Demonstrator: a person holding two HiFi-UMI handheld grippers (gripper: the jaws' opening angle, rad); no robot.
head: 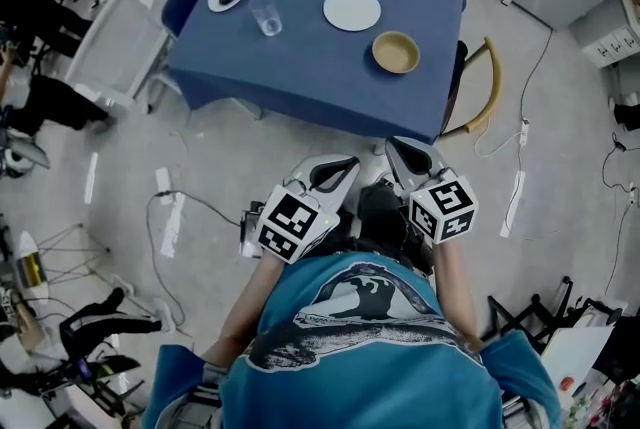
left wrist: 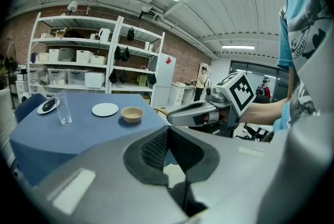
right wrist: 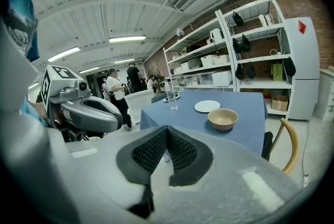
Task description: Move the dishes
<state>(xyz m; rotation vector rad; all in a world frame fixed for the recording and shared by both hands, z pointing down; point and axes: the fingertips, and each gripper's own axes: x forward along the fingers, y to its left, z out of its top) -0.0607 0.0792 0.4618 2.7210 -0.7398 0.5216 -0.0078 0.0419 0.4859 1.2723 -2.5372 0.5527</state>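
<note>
a blue-clothed table (head: pixel 320 77) before shelves (left wrist: pixel 78 63) is laid with bowl (head: pixel 396 52), plate (head: pixel 351 9) and glass (head: pixel 267 15); a chair (head: pixel 489 82) is tucked beside; left gripper (left wrist: pixel 168 130) and right gripper (right wrist: pixel 167 129) are closed, empty.

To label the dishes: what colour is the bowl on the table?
Tan. The bowl shows best in the head view.

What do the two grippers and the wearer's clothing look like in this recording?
The left gripper and right gripper have smooth grey shells tapering to jaws lined with black ribbed pads. Each carries a white cube with black square markers. The person wears a teal T-shirt with a fish print.
</note>
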